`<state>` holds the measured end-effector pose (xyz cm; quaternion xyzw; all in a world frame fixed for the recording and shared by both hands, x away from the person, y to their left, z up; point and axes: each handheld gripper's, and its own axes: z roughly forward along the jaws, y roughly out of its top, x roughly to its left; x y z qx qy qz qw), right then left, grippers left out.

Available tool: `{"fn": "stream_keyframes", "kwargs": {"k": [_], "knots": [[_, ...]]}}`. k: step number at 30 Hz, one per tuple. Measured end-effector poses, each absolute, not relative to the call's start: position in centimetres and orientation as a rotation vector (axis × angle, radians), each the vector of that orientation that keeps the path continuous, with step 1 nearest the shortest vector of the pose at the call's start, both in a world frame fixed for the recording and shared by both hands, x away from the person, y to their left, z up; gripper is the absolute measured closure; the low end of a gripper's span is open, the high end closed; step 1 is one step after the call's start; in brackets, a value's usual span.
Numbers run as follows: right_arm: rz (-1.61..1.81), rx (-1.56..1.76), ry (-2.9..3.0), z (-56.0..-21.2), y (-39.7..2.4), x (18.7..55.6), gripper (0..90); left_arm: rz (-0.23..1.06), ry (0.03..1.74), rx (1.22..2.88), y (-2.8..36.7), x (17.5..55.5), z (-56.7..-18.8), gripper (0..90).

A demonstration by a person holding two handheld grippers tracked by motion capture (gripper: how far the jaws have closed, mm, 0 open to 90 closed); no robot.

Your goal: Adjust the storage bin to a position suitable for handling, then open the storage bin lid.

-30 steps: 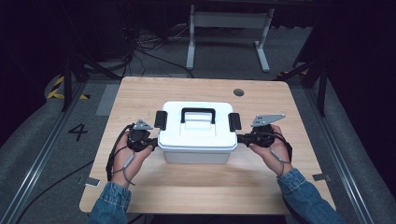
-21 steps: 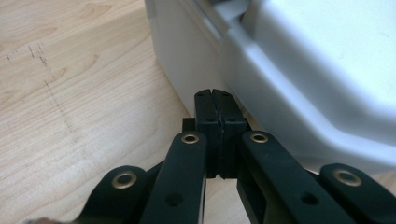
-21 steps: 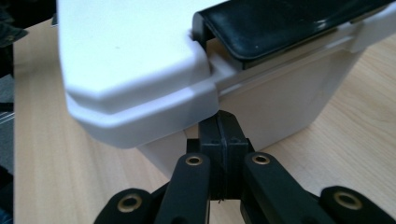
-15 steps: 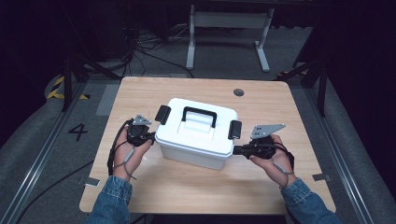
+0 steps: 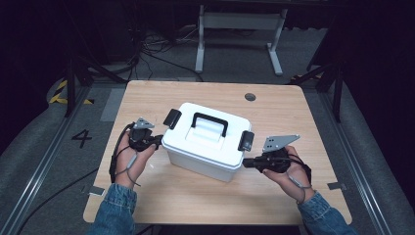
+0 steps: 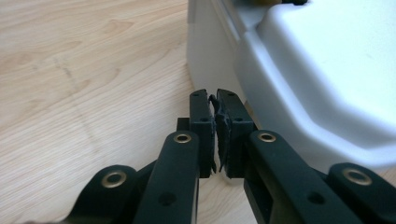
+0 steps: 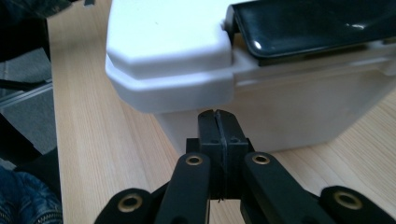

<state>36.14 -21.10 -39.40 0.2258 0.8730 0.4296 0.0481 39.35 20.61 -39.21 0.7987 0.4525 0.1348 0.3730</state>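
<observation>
Both jaws closed, empty: left gripper (image 5: 157, 141) has just eased open slightly beside the white lidded box (image 5: 205, 147); right gripper (image 5: 246, 162) at its opposite end.

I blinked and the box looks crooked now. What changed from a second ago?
The white box has been turned on the table: it sat square, now its right end is swung toward the person. The right hand-held gripper moved nearer with it; the left hand-held gripper barely shifted, its jaws just opening a crack. Nothing is gripped; the lid stayed on.
</observation>
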Motion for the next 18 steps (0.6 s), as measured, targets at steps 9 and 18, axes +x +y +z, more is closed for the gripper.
{"fn": "stream_keyframes", "kwargs": {"k": [9,18], "knots": [[1.282,0.713,2.624,-36.1,-22.7,35.0,86.9,0.335,1.226,2.092,22.3,37.8,-37.1,71.1],[1.306,0.68,2.593,-32.0,-21.8,35.4,79.0,0.306,1.281,2.148,23.2,36.1,-36.9,53.1]]}}
